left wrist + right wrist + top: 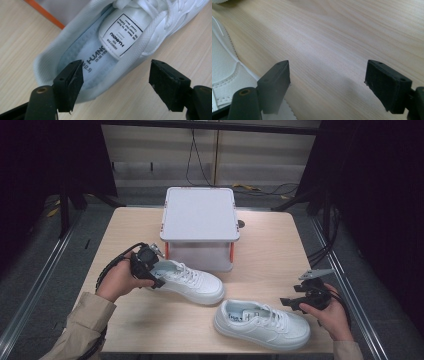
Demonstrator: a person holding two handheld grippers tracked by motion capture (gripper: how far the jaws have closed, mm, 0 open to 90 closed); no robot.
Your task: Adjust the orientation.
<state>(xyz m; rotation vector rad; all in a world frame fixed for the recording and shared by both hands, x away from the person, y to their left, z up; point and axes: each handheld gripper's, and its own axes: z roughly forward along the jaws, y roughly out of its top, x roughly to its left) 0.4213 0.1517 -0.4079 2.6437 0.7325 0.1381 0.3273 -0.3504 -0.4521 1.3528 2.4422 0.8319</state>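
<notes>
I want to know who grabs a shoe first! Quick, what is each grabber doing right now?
Left gripper: open, at the heel of the far white shoe, not gripping it.
Right gripper: open, empty, beside the near white shoe.

We are seeing one white lace-up sneaker (187, 281) lying upright just before the box. We are seeing its twin (262, 322) resting nearer, toe pointing right.

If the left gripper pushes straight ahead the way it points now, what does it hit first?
Most likely the heel opening of the far shoe: the left gripper, jaws open, has one jaw over the insole and the other over the table. How far off is hard to judge.
</notes>
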